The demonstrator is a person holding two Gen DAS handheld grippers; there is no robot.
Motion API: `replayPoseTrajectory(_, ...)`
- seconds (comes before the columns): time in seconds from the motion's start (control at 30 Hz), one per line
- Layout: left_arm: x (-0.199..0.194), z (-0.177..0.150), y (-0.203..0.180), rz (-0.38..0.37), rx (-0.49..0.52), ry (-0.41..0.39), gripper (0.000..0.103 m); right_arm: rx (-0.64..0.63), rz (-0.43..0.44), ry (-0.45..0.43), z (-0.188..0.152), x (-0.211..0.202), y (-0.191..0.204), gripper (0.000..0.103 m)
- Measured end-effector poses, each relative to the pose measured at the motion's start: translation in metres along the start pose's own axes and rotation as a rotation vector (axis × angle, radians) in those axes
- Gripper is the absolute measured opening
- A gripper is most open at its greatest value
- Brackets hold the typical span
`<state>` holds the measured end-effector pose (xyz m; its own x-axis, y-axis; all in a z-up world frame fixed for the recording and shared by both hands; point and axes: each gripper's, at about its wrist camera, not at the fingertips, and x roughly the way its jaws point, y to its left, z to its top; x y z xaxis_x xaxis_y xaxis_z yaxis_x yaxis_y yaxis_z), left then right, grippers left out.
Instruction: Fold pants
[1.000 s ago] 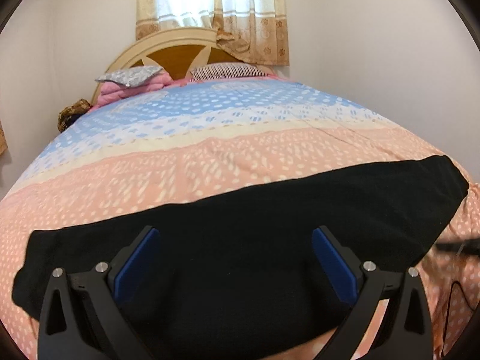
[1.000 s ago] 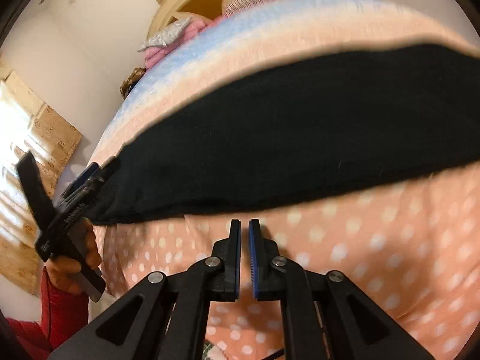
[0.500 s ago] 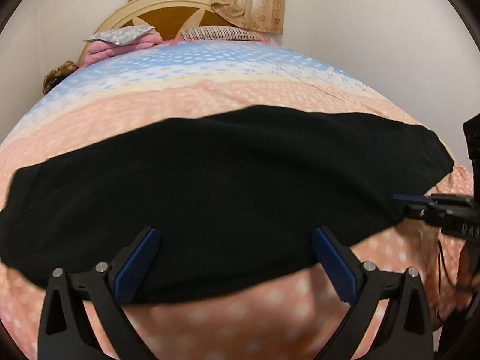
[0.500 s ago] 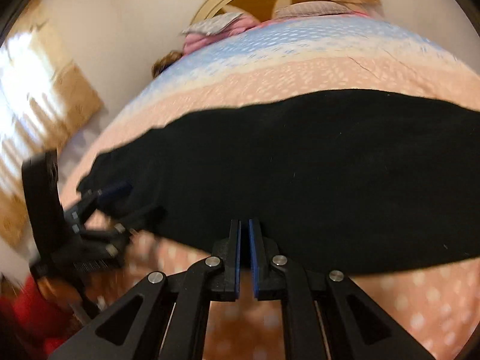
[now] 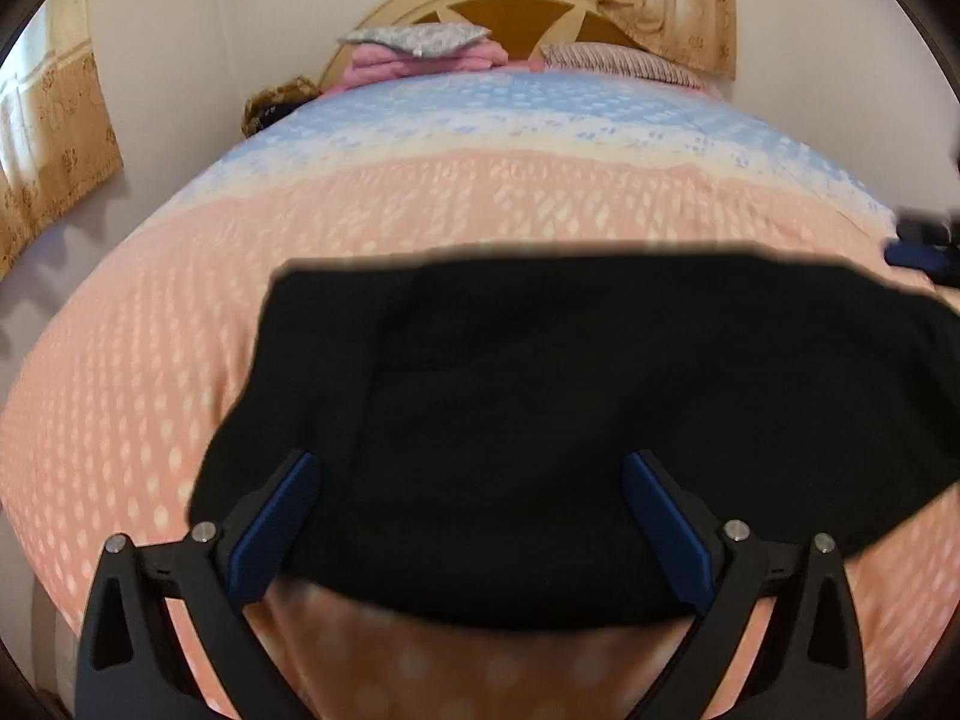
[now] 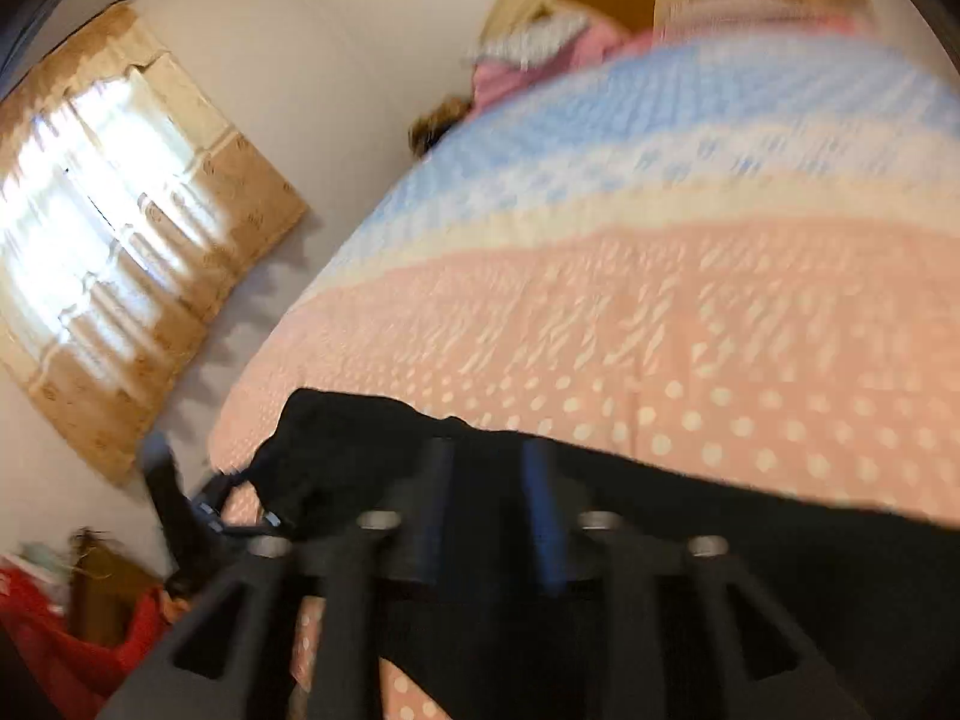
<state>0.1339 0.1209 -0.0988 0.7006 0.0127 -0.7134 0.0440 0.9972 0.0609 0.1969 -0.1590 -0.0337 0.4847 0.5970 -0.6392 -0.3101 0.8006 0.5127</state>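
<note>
My left gripper (image 5: 468,516) has its blue pads spread wide with nothing pressed between them; the black pants (image 5: 570,420) lie straight ahead under the gap, flat on the bedspread (image 5: 150,390). My right gripper (image 6: 486,504) is opening its jaws right now, and I see only blurred black cloth beyond them, nothing pinched. From there the pants run away to both sides as one long dark band along the near edge of the bed. I judge them light, soft and limp: they will sag and drag rather than hold a shape, and the cloth may slide on the cover. I would pinch through all layers at an edge or corner, the left end (image 5: 288,300) for my left fingers.
</note>
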Motion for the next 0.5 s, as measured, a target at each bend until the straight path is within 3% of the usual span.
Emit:
replayPoseTrajectory(0.03,-0.005,-0.003,-0.004,0.008,0.032,-0.009,0.103,-0.008,-0.004,0.023,0.006,0.008,-0.004,0.058)
replayPoseTrajectory(0.1,-0.010,-0.002,-0.007,0.016,0.051,-0.010,0.102,-0.036,-0.005,0.070,0.016,0.021,-0.007,0.058)
replayPoseTrajectory(0.27,-0.019,0.021,0.001,-0.065,-0.063,-0.081,0.102,-0.073,0.073,0.193,0.027,0.056,-0.007,0.058)
replayPoseTrajectory(0.4,0.016,0.019,0.000,-0.033,-0.093,0.017,0.102,-0.169,0.112,0.256,0.009,0.064,0.022,0.058)
replayPoseTrajectory(0.5,0.014,0.008,-0.007,0.020,-0.017,-0.007,0.102,-0.215,0.121,0.265,-0.006,0.060,0.037,0.058)
